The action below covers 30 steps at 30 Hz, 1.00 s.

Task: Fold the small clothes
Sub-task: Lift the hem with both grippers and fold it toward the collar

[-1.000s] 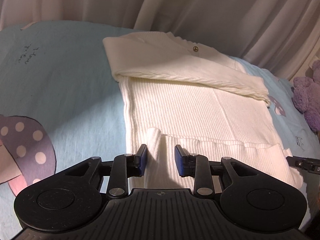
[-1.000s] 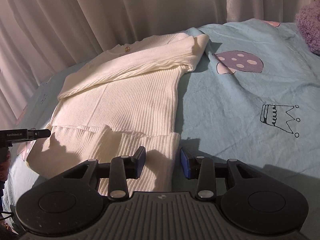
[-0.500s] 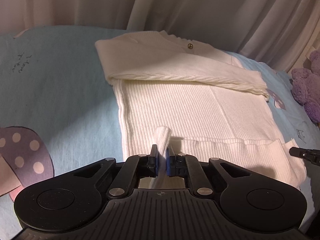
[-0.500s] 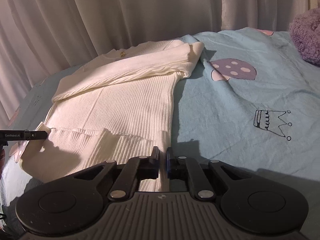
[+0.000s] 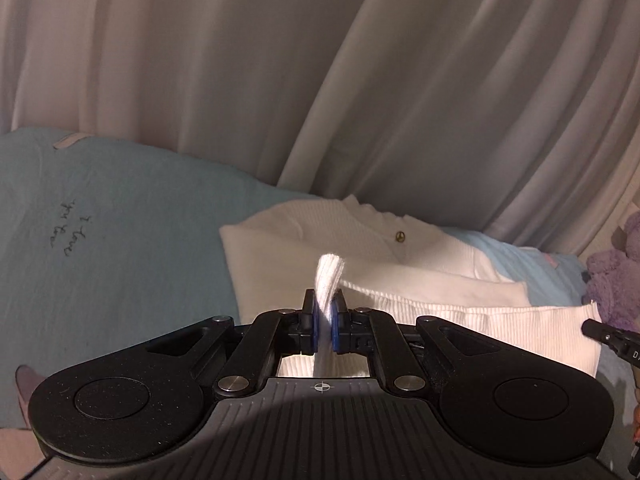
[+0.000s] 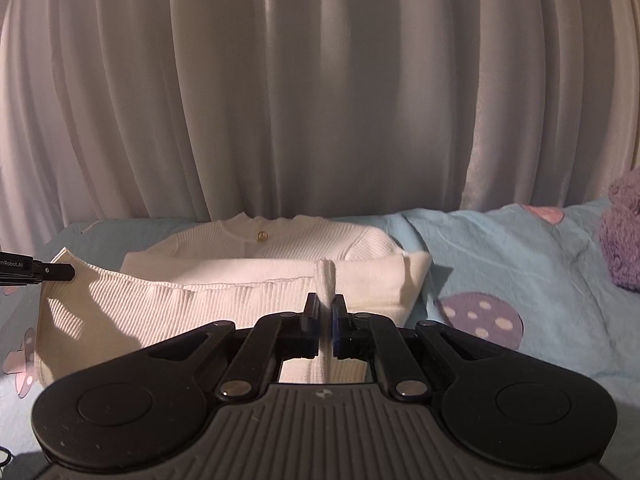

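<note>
Both pairs of fingers are pinching the sweater's bottom hem: our left gripper [image 5: 325,322] has its blue pads pressed on a bunched tuft of white ribbed knit, and our right gripper [image 6: 325,322] is clamped the same way on the hem's other corner, a thin fold of cloth standing up between its pads.

Behind everything hangs a pale pleated curtain [image 6: 320,92]. Below it lies the light blue bedsheet [image 5: 120,248], printed with purple spotted mushrooms [image 6: 480,320]. The white sweater [image 6: 280,240] lies on the sheet with its collar toward the curtain, a sleeve already folded across the chest and the hem end raised off the bed in our two grips, so the lower body stands up as a low wall of ribbing. At the right edge sits a purple plush toy [image 6: 624,236]. Smallest is the gold button [image 6: 262,235] at the neckline.

We judge the fold to be about midway: the sleeves look tucked in, the hem is lifted, and what remains is carrying it over to the collar, laying it flat and letting go.

Handwriting printed on the sheet [image 5: 74,232] seems to include "love", though we cannot read it fully. The left gripper's tip, seen from the right camera, bears a label ending "Robot.AI" [image 6: 16,264].
</note>
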{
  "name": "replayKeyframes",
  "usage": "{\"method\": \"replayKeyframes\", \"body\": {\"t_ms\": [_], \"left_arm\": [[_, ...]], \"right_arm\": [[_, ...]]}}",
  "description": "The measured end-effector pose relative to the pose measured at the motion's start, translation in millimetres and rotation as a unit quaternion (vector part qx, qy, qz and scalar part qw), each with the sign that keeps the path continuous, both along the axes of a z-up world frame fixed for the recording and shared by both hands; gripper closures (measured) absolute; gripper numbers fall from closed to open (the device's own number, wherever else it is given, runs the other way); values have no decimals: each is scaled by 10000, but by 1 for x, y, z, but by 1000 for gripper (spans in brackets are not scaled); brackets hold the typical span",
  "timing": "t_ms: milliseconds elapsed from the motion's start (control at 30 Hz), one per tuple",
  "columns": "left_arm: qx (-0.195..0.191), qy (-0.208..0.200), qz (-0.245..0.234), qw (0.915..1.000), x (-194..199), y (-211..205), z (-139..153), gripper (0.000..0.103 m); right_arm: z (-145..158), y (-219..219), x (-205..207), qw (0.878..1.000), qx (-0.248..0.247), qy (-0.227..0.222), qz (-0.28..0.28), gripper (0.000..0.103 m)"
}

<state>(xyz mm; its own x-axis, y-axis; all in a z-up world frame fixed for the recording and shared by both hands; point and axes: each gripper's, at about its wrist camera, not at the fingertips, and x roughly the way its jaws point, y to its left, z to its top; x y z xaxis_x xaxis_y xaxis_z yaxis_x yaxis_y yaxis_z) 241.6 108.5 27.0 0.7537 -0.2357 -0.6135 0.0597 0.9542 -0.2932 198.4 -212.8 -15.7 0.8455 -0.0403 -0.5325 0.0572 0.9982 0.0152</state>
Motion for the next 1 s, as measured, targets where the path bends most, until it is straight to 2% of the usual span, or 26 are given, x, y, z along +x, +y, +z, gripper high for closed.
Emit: {"method": "replayKeyframes", "body": {"t_ms": [167, 300, 367, 400, 500, 533, 567, 633, 767, 900, 1000], "left_arm": [[196, 206, 148, 9995, 45, -9, -27, 95], [268, 519, -209, 9981, 55, -17, -52, 93], [314, 510, -347, 9976, 49, -16, -58, 80], [261, 508, -393, 9976, 47, -15, -61, 77], [257, 593, -328, 9974, 49, -14, -67, 81], [301, 612, -303, 9972, 51, -15, -69, 92], [353, 622, -294, 9970, 52, -17, -69, 94], [412, 549, -237, 9974, 49, -18, -62, 95], [395, -31, -238, 9989, 49, -14, -22, 96], [586, -527, -49, 9969, 86, -19, 12, 95], [673, -639, 121, 9956, 124, -26, 19, 95]], "right_arm": [[-32, -20, 64, 9987, 341, 292, -261, 98], [-62, -35, 83, 9936, 650, 864, -325, 96], [-66, -37, 77, 9938, 670, 872, -161, 91], [-67, -37, 75, 9942, 651, 847, -97, 89], [-69, -33, 74, 9951, 527, 833, -5, 89], [-70, -30, 75, 9954, 452, 845, 17, 93], [-70, -26, 76, 9959, 326, 846, 31, 96], [-66, -16, 75, 9969, 54, 782, 94, 98], [-31, -9, 77, 9993, -312, 168, 110, 98], [-6, -9, 117, 9979, -596, -204, -126, 98], [-2, -8, 156, 9960, -764, -307, -358, 98]]}}
